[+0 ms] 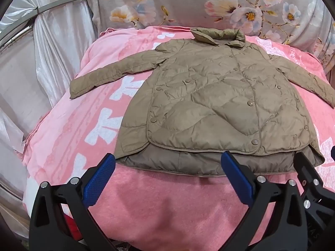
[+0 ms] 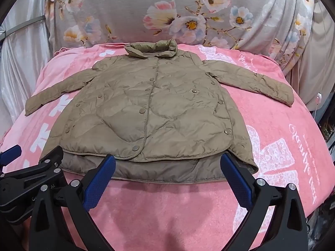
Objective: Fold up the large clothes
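A tan quilted snap-button jacket (image 1: 209,96) lies flat and face up on a pink blanket (image 1: 159,205), collar at the far side, both sleeves spread out to the sides. It also shows in the right wrist view (image 2: 146,113). My left gripper (image 1: 167,163) is open and empty, hovering just before the jacket's hem. My right gripper (image 2: 167,163) is open and empty, also just before the hem, a little to the right of the left one. The right gripper's body shows at the right edge of the left view (image 1: 314,188).
The pink blanket (image 2: 282,146) with white patterns covers a bed. A grey floral cloth (image 2: 167,10) hangs behind it. A shiny silver curtain (image 1: 41,62) hangs at the left. Clutter shows at the far right edge (image 2: 328,125).
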{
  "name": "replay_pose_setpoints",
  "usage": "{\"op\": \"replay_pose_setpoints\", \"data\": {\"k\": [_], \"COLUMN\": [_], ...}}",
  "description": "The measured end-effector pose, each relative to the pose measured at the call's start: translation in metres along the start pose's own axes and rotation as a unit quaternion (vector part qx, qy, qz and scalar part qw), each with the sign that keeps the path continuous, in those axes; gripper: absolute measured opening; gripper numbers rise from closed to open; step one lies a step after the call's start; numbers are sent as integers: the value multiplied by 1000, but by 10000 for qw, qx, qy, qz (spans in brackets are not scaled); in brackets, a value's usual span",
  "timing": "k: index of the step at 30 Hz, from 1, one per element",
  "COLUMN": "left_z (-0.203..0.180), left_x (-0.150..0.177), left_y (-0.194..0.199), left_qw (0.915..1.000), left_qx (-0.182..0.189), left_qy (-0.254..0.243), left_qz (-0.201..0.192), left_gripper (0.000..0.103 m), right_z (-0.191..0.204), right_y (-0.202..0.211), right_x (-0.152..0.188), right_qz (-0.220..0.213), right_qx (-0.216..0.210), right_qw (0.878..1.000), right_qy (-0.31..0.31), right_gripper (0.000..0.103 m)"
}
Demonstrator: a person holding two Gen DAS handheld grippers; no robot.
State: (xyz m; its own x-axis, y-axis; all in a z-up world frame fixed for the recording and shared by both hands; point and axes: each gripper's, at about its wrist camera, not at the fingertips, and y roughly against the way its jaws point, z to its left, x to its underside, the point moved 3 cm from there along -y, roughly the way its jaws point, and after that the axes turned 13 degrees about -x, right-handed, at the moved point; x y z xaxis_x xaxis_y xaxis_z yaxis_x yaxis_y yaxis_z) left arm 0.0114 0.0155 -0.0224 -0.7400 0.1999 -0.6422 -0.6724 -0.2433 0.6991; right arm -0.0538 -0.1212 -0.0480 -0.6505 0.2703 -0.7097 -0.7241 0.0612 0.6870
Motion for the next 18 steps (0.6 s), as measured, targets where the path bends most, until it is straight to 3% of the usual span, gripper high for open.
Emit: {"op": "replay_pose_setpoints", "data": {"k": [18], "left_z": [8], "left_x": [0], "left_y": [-2], "left_qw": [10000], "left_qx": [-36], "left_qy": [0], "left_qz": [30], "left_gripper": [98], "right_z": [3], "right_y": [1], "right_x": [-2], "right_qz": [4], "right_qx": [-44], "right_qw": [10000], "right_qy": [-28], "right_gripper": [98]}}
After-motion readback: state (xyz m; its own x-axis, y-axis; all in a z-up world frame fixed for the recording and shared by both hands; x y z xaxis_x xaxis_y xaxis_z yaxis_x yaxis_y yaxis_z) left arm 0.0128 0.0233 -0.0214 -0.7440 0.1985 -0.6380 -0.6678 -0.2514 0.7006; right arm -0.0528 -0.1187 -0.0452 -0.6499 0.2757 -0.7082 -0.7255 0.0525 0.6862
